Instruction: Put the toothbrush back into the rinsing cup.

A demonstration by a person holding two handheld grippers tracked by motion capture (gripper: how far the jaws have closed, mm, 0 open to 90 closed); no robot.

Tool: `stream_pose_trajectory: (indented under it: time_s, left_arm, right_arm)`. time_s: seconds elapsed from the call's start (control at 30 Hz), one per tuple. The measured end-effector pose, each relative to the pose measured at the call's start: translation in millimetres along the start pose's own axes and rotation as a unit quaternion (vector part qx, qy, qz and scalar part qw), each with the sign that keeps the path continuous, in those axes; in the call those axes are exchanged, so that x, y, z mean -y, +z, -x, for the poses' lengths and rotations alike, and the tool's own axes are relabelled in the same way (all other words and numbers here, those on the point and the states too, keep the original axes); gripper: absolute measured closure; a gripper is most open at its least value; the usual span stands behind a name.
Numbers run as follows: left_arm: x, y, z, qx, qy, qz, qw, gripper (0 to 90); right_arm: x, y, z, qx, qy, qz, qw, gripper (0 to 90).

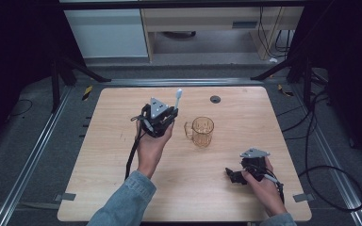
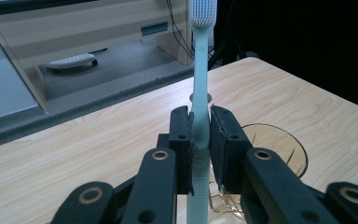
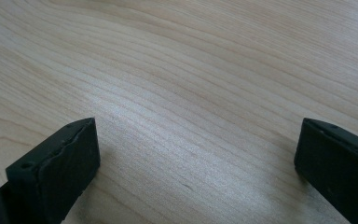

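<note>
While you hold the toothbrush [image 2: 200, 88] upright in the left gripper [image 2: 200, 140] | mug [image 1: 202, 131] empty, drop-in pending | right gripper [image 3: 196, 154] fingers wide apart, empty, on bench [image 1: 122, 155]

toothbrush [image 1: 178, 96] left of mug [image 1: 202, 132] | mug mid-table [image 1: 113, 155]

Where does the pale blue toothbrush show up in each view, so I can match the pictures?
High view: the pale blue plastic toothbrush stands upright above the left tongs, left of centre, with the amber glass mug to its right.
Left gripper view: centre, clamped upright between the two black jaws, bristles at the top edge.
Right gripper view: not in it.
Shared landmark: the light wooden table.
</note>
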State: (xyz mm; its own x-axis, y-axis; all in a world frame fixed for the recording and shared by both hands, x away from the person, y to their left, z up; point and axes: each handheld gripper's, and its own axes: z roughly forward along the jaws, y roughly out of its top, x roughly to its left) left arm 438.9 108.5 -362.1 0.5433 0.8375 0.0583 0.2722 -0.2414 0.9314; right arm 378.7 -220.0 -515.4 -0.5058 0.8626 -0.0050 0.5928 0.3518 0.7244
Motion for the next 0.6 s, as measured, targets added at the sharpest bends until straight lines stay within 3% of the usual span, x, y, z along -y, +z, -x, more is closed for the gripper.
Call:
stream_pose_trajectory:
  time_s: [0.6]
  left_arm:
    - [-1.3, 2.3, -3.8, -0.006, -0.013, 0.010, 0.9998, 78.8]
  right_arm:
    - [0.0, 0.0, 0.0, -0.001, -0.002, 0.000, 1.0000, 0.4]
